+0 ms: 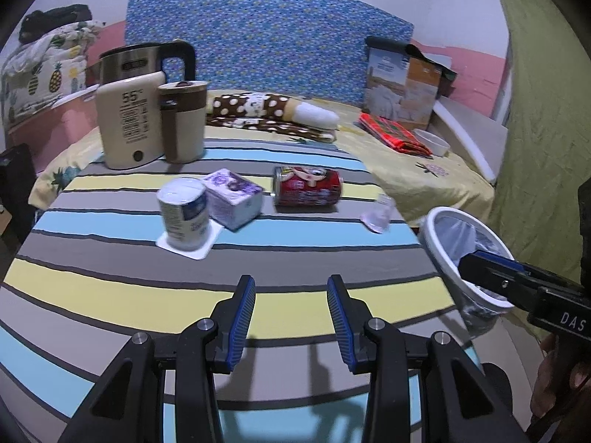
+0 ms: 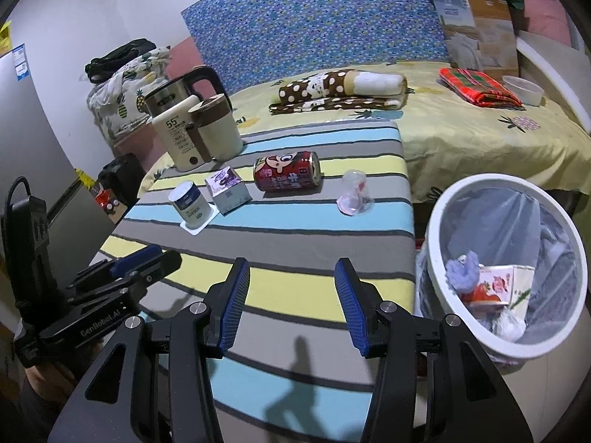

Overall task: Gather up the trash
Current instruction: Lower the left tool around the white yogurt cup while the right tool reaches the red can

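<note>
Both grippers, left (image 1: 291,284) and right (image 2: 291,267), are hovering spread and empty over the table (image 1: 110,280). The can (image 2: 286,171) is lying on its side, well apart from the bin (image 2: 439,221). The right one is standing nearer the bin, so it should be closing across the can's round body.

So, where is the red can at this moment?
In both wrist views the red can lies on its side on the striped table, between the purple-white carton and the clear plastic cup.
</note>
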A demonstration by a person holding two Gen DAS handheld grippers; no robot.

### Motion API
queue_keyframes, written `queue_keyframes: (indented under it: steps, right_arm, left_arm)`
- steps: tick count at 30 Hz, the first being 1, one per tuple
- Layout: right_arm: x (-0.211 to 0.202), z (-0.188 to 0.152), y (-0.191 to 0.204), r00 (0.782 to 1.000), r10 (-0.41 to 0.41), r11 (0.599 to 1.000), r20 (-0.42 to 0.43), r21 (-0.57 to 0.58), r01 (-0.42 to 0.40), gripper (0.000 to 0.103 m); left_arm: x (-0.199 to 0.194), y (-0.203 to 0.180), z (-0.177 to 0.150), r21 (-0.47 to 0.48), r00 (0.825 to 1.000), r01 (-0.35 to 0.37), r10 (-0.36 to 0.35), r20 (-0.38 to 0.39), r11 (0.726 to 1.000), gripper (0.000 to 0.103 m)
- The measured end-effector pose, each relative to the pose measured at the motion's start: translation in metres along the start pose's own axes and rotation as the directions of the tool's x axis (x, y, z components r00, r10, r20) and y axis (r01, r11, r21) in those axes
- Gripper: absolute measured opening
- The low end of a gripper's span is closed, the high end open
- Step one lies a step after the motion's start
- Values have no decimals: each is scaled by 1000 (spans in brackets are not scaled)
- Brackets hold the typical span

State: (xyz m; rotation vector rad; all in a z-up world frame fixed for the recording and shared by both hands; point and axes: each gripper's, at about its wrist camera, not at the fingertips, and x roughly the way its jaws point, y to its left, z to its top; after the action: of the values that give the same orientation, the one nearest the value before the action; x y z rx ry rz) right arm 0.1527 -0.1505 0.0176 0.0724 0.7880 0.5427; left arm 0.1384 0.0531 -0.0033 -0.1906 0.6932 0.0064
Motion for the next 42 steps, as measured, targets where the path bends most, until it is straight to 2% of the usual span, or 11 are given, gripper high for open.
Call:
queue_keyframes:
  steps: [9,13,21,25,33,42]
  right_arm:
    - [18,15,1,1000,14,1000,-19,-15,-14,50]
    - [31,26,1,999,21,1000,-30,-22,-22,50]
    - [65,45,-1,998,24,998,-65,-48,-27,50]
    - [85,57,-3,997,10,998,-78,-56,-15,50]
    - [109,70,-18,996,-7,1000,-89,-20,5,50]
    - [111,64,-7,991,66,997,-118,-17,-69,50]
  left_arm:
    - [14,38,19,-39,997,-71,72,11,997,41]
    - [23,55,27,-57,994,-105,106,12,993,48]
    - [52,83,44,-69,987,-160,160,-4,985,51]
    - [66,91,48,-74,988,-157,156,-19,985,55]
    - [84,98,53,-69,991,-134,132,-31,989,58]
    - [89,104,54,-95,993,-119,118,-22,988,58]
